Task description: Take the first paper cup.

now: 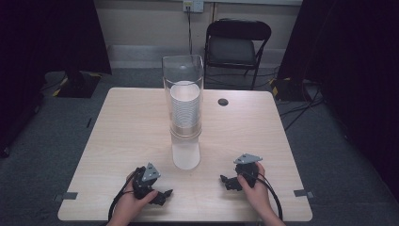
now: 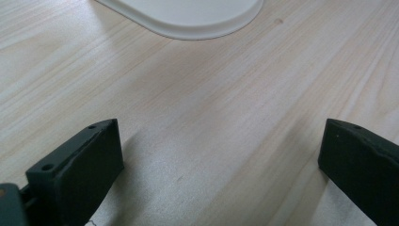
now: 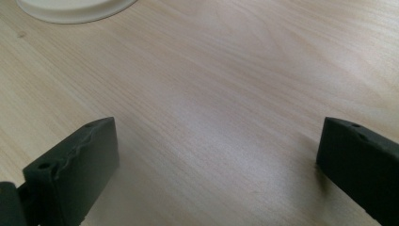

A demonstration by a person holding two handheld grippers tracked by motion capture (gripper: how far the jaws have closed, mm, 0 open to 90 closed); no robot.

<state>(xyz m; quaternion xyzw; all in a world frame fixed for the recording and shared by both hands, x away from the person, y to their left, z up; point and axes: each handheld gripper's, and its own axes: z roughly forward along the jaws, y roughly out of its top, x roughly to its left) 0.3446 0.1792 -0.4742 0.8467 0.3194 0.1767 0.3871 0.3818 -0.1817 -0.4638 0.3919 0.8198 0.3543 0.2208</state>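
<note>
A tall clear dispenser tube (image 1: pixel 183 70) stands at the middle of the wooden table (image 1: pixel 127 127) with a stack of white cups (image 1: pixel 184 106) inside it, on a white base (image 1: pixel 185 157). My left gripper (image 1: pixel 162 195) rests near the front edge, left of the base, held by a hand. Its jaws stand wide apart over bare wood (image 2: pixel 221 155), and the base's rim (image 2: pixel 188 19) lies ahead of them. My right gripper (image 1: pixel 227 181) rests to the right of the base, open with nothing between its jaws (image 3: pixel 216 155). The base's rim (image 3: pixel 70 9) sits at the top left there.
A black folding chair (image 1: pixel 235 44) stands beyond the table's far edge. A small dark round fitting (image 1: pixel 223 102) sits in the tabletop behind the tube. Dark curtains hang at both sides and cables lie on the floor at the right.
</note>
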